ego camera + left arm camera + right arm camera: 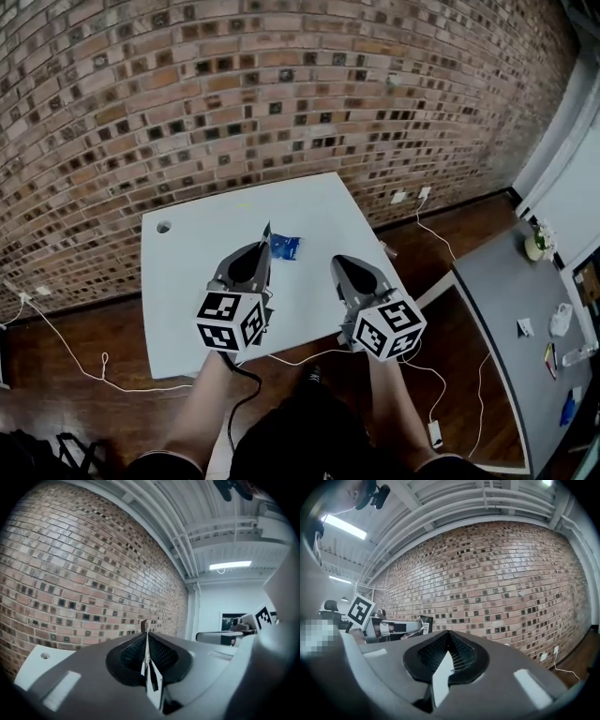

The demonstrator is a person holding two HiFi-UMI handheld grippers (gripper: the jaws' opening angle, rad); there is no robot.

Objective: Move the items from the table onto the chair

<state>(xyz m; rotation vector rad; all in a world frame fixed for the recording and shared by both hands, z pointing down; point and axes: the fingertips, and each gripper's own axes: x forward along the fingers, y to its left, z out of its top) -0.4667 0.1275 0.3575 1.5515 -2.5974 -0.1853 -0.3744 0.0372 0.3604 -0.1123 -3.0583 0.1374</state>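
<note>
My left gripper (266,242) hovers over the white table (187,281), shut on a thin flat dark packet (267,231) that stands on edge between the jaws. In the left gripper view only the packet's narrow edge (145,626) pokes past the closed tips (145,634). The right gripper view shows the same packet (424,624) from the side, with a barcode label. A small blue packet (285,247) shows just past the left tips, seemingly lying on the table. My right gripper (336,261) hangs beside the left one, shut with nothing in it (447,633).
A brick wall (281,84) runs behind the table. To the right stands a grey desk (506,309) with small items. White cables (75,352) trail over the wooden floor. A black office chair (330,607) shows far left in the right gripper view.
</note>
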